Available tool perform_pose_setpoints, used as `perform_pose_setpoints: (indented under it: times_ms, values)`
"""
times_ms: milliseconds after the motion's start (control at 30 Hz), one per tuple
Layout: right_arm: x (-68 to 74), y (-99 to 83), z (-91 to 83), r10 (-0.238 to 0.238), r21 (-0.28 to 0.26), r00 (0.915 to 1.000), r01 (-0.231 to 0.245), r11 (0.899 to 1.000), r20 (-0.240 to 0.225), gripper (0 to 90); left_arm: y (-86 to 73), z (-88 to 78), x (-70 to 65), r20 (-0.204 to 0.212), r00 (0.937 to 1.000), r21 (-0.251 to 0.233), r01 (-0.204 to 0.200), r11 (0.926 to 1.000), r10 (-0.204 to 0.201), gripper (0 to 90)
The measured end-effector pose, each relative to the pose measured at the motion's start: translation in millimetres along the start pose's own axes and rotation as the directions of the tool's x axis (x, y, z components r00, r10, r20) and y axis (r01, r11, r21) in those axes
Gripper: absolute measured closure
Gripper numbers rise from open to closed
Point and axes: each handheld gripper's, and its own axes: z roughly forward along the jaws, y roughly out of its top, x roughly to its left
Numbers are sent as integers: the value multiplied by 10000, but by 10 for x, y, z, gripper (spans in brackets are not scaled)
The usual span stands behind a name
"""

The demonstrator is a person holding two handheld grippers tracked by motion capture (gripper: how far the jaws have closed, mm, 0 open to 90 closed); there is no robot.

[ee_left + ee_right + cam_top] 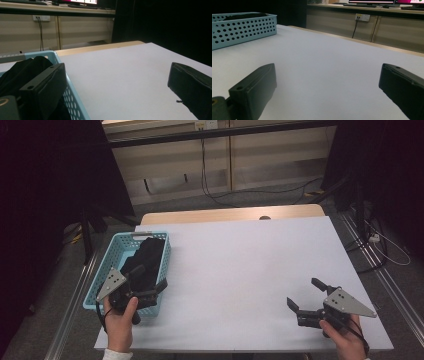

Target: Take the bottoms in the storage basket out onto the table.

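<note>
1. Two hands come in from the bottom of the high view, and each one holds a black tool.
2. The left gripper (152, 281) sits over the near end of the blue basket (114, 251). Its jaws are spread wide apart and hold nothing.
3. In the left gripper view, one jaw hangs over the inside of the basket, just above the black cloth (21, 71). The other jaw hangs over the white table top (125, 80), outside the basket wall. I cannot tell if the jaw touches the cloth.
4. The right gripper (305, 294) is at the near right part of the table, well apart from the basket. Its jaws are spread wide too, and nothing is between them.
5. In the right gripper view, both jaws sit low over the bare white table top (324, 65). I cannot tell if they touch it.
6. The blue basket stands on the left side of the table, close to the left edge. It has little round holes in its walls.
7. The black cloth (145, 257) lies inside the basket in a soft heap that fills most of it.
8. The high view shows both hands, both tools and the whole table at once.
9. The right gripper view shows the basket (242, 28) from the side, far off, with a strip of dark cloth along its rim.
10. The left gripper view shows the cloth up close, with the basket rim (72, 97) running between the two jaws.
</note>
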Motion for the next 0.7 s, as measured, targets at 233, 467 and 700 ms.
perform_pose_setpoints:
  times_ms: [233,467,700]
  values:
    - [10,-6,-6,-10,97,10000,11,10000,-64,5,146,44,43,246,9996,-71,172,9998,-170,21]
    - [13,-6,-4,-19,147,9999,21,9999,-137,5,307,82,62,212,9997,-1,-104,9999,104,19]
    - [16,-10,-9,-61,192,9998,65,9998,-195,6,463,142,126,96,9993,23,-351,9994,350,20]
